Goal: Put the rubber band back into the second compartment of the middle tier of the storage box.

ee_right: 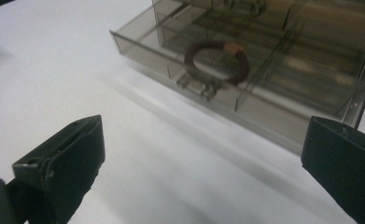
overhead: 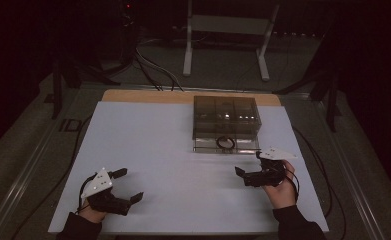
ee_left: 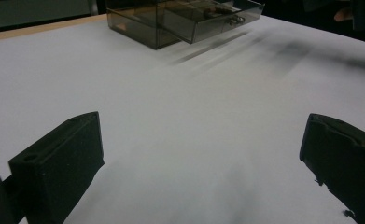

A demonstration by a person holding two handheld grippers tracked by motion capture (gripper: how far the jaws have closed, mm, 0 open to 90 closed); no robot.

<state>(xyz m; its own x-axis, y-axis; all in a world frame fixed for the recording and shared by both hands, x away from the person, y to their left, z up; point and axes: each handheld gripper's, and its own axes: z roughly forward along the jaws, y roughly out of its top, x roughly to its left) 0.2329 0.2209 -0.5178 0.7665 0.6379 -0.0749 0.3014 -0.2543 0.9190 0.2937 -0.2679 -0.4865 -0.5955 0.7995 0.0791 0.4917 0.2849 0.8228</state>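
The left hand-held gripper [overhead: 126, 185] sits low on the white counter [overhead: 158, 150], near the person, and its jaws are wide apart with nothing in them. The right hand-held gripper [overhead: 249, 165] is a bit farther in, jaws apart too, just before the clear box [overhead: 226, 117]. The box's drawer [ee_right: 180, 60] is pulled out. A dark ring [ee_right: 217, 60] lies inside it.

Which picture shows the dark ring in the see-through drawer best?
The right gripper view: the ring is close and sharp, lying in the open drawer behind its handle. The high view shows it as a tiny loop. The left gripper view shows it far off, small and blurry.
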